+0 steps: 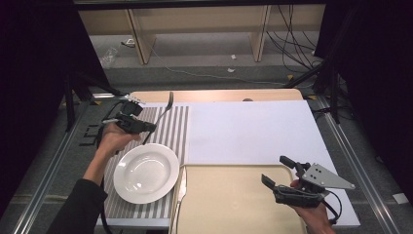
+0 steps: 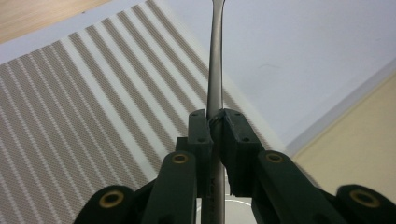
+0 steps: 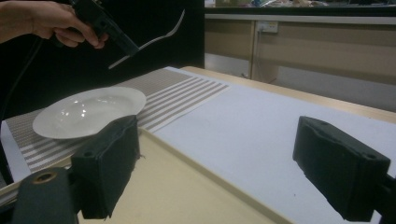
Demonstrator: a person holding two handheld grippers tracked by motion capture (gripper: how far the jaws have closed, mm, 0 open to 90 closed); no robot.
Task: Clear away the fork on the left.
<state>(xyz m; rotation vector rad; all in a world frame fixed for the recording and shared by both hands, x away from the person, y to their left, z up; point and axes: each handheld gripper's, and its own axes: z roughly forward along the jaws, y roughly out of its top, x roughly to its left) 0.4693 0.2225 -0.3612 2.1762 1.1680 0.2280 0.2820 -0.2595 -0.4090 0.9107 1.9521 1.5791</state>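
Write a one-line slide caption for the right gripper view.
Left gripper holds a fork in the air above the white plate, seen between the right gripper's open jaws over the beige tray.

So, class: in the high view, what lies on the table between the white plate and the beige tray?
A table knife lies there in the high view, lengthwise in the gap between the white plate and the beige tray, at the striped placemat's edge.
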